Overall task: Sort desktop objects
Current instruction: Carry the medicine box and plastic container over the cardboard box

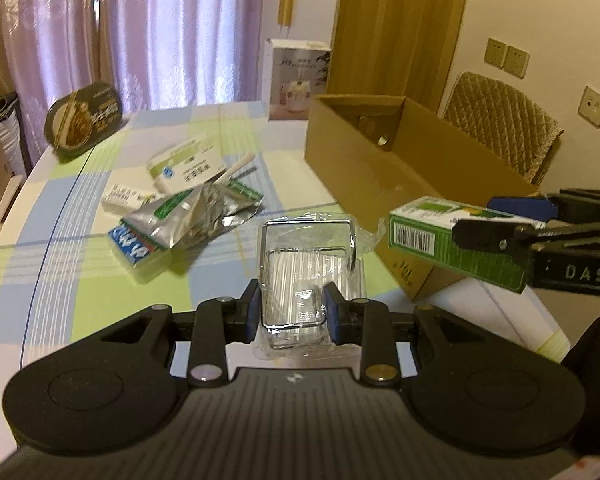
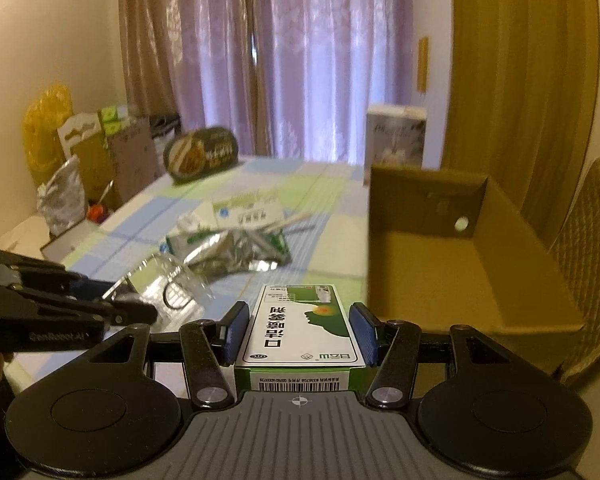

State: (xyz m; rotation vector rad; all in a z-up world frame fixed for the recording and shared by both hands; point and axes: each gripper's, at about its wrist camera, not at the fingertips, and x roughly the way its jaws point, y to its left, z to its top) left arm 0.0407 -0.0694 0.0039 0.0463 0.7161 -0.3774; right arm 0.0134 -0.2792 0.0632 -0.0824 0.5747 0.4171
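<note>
My left gripper (image 1: 292, 300) is shut on a chrome wire rack in clear plastic wrap (image 1: 308, 256), held just above the checked tablecloth. In the right wrist view that gripper (image 2: 128, 300) and the wrapped rack (image 2: 176, 280) show at the left. My right gripper (image 2: 300, 320) is shut on a green and white medicine box (image 2: 300, 324), held level beside the near left corner of an open cardboard box (image 2: 460, 256). From the left wrist view, the right gripper (image 1: 488, 220) holds the green box (image 1: 432, 236) over the cardboard box's (image 1: 380, 168) near corner.
A loose pile lies mid-table: a silver foil pouch (image 1: 180, 216), a blue packet (image 1: 134, 246), a white and green carton (image 1: 188, 164). An oval tin (image 1: 84, 120) and an upright white carton (image 1: 296, 80) stand at the far edge. A padded chair (image 1: 500, 120) is behind the cardboard box.
</note>
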